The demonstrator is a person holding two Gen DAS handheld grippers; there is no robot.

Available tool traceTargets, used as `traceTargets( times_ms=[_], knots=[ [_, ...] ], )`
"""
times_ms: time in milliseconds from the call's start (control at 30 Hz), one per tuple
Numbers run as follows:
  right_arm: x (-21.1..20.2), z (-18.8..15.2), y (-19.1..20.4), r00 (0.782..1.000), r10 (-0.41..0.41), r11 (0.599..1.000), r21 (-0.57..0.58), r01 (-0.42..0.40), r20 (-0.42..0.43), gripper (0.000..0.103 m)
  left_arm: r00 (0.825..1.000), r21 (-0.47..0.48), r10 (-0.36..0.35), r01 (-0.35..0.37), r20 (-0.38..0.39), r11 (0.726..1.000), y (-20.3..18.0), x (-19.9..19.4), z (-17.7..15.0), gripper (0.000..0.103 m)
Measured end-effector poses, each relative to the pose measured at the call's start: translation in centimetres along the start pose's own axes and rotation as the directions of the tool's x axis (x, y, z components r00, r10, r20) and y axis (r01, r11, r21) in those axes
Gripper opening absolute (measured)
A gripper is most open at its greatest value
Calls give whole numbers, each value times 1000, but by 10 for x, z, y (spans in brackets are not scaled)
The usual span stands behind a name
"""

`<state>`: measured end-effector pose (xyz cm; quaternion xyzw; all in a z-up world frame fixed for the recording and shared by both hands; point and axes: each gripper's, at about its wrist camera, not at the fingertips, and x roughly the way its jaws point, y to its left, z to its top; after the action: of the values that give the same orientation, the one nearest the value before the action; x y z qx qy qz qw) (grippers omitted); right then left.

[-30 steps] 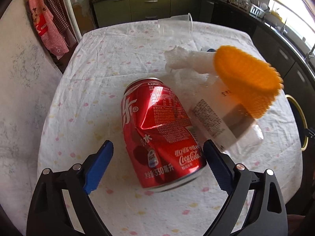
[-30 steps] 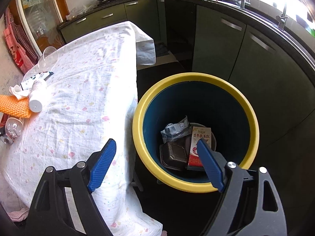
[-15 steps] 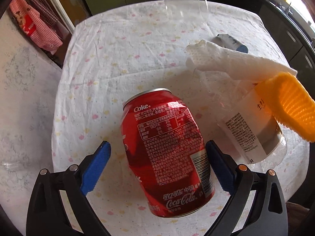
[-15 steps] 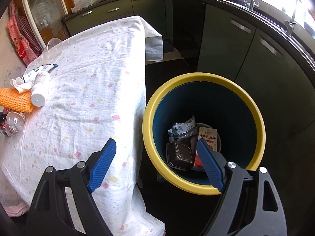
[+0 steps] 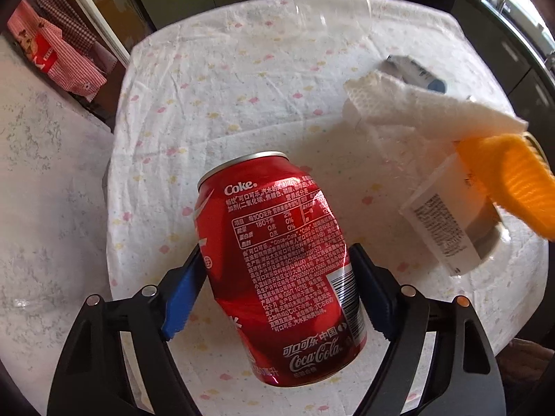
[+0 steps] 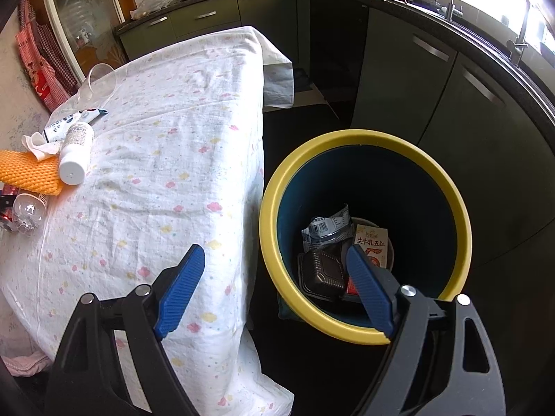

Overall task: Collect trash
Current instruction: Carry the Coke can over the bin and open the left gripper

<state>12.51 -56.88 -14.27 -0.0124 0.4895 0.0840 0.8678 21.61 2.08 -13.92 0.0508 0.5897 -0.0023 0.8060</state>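
As the left gripper (image 5: 274, 291) finishes sliding in over the table, its jaws have just been closing, and now both blue pads (image 5: 182, 300) sit right against the sides of the dented red Coke can (image 5: 277, 267), one on each flank. A second ago the can lay clear between wide-spread fingers; now it fills the gap and the pads touch it, so I judge the grab is made or very nearly made, with the lift yet to come. The can lies on its side on the flowered tablecloth (image 5: 208, 97), top end pointing away.

Meanwhile the right gripper (image 6: 274, 291) hangs wide and empty, no change there, parked above the gap between table edge and the yellow-rimmed bin (image 6: 461, 215) on the floor.

Now the count. On the table: one can, one clear plastic bottle (image 5: 447, 228) lying just beside it, one orange foam net (image 5: 513, 187) draped over that bottle, one white crumpled tissue (image 5: 416, 104), one tube (image 5: 412, 72) behind it, one white bottle (image 6: 74, 152), one clear plastic cup (image 5: 333, 10) tipped over at the far end. In the bin: one black tray (image 6: 321, 272), one red-and-white carton (image 6: 373, 246), one crumpled wrapper (image 6: 326, 228). Two grippers, one busy.
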Motion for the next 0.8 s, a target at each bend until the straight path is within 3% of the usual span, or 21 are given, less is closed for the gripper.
traceTargets(
  times_ms=[267,467,633,800],
  knots=[
    [1,2,4,1000,4,1000,-5,-4,2,79,986,20,-39,36,163,999,-18,-72,-31,80],
    [-13,1,-6,999,-10,999,31,9,42,79,956,173,-154,112,250,978,-77,-124,-46,80],
    [-32,-9,-34,995,-54,994,97,46,81,79,919,372,-317,216,235,903,-160,-138,-39,80],
    [-49,-26,-74,990,-97,979,187,76,104,79,863,563,-467,293,191,773,-264,-139,-17,80]
  ],
)
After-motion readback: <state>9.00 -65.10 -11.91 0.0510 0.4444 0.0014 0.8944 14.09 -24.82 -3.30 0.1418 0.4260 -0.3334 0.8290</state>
